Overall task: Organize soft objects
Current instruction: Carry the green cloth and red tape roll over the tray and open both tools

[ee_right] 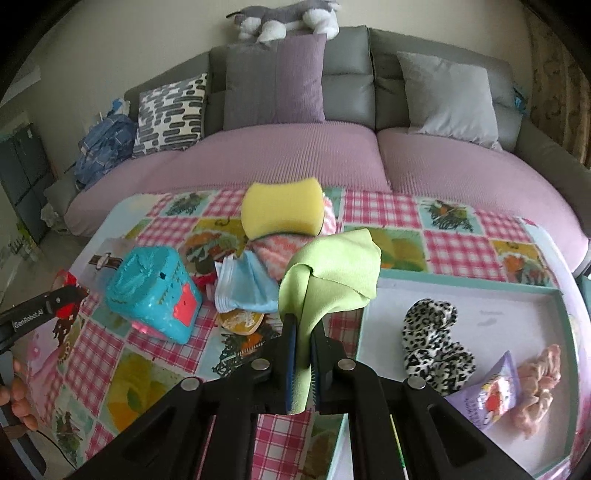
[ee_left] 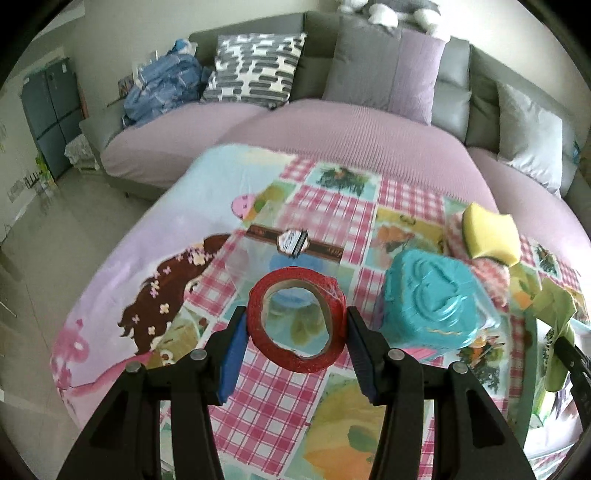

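Observation:
My left gripper point(ee_left: 295, 325) is shut on a red tape roll point(ee_left: 297, 319), held just above the patterned table cover point(ee_left: 273, 391). My right gripper point(ee_right: 303, 325) is shut on a light green cloth point(ee_right: 332, 273), lifted at the left edge of the white tray point(ee_right: 517, 306). In the tray lie a leopard-print scrunchie point(ee_right: 436, 347), a pink scrunchie point(ee_right: 539, 391) and a purple packet point(ee_right: 491, 395). On the table sit a yellow sponge point(ee_right: 282, 208) on a pink knit cloth point(ee_right: 280, 251), a blue face mask point(ee_right: 245, 286) and a turquoise plastic box point(ee_right: 155, 291).
A sofa with a purple seat cover point(ee_right: 295, 155) and several cushions stands behind the table. A plush dog point(ee_right: 284, 18) lies on its backrest. Blue bedding point(ee_left: 162, 88) is piled at its left end. A flat pack with a brown band point(ee_left: 293, 240) lies on the table.

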A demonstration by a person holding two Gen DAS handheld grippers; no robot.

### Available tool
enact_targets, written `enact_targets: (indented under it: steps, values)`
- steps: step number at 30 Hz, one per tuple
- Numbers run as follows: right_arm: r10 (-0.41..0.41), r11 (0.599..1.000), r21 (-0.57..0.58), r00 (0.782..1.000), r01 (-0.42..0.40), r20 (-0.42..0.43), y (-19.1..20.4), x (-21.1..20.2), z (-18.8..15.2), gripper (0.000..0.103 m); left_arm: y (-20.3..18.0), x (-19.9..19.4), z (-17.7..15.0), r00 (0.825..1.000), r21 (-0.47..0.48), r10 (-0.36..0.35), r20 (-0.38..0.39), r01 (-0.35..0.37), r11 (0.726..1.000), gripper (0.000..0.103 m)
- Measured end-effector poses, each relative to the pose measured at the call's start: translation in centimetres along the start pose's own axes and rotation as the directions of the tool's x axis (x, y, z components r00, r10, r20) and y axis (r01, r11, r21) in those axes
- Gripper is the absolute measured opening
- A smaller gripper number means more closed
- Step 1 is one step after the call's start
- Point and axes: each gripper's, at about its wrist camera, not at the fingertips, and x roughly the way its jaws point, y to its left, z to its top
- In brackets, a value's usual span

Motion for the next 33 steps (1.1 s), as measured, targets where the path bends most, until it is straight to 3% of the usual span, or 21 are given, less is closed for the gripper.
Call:
enact_targets:
  steps: [7,15,24,33]
  values:
    - [-0.007,1.000,0.010,0.999,0.007,0.040,-1.2,-1.6,0.4,0.007,-1.9,-2.0,0.4,0.998,0.036,-0.032,0.048,0.031,0.999,0.053]
    - [-0.043,0.998,0.060,0.993,0.036,0.114,-4.7,-4.4,1.2,0.007,-7.8,-4.1,0.8,0.991,0.142,-0.118,0.067,0.108,0.984,0.053]
    - [-0.153,0.973,0.197,0.978,0.124,0.143,-12.0,-7.1,0.8,0.007,-17.3,-6.8,0.8,0.967,0.324,-0.247,0.060,0.215,0.921,0.053]
    - [-0.244,0.935,0.292,0.964,0.204,0.109,-18.1,-8.0,-0.6,0.007,-26.8,-5.8,-1.2,0.944,0.462,-0.325,-0.052,0.312,0.830,0.053]
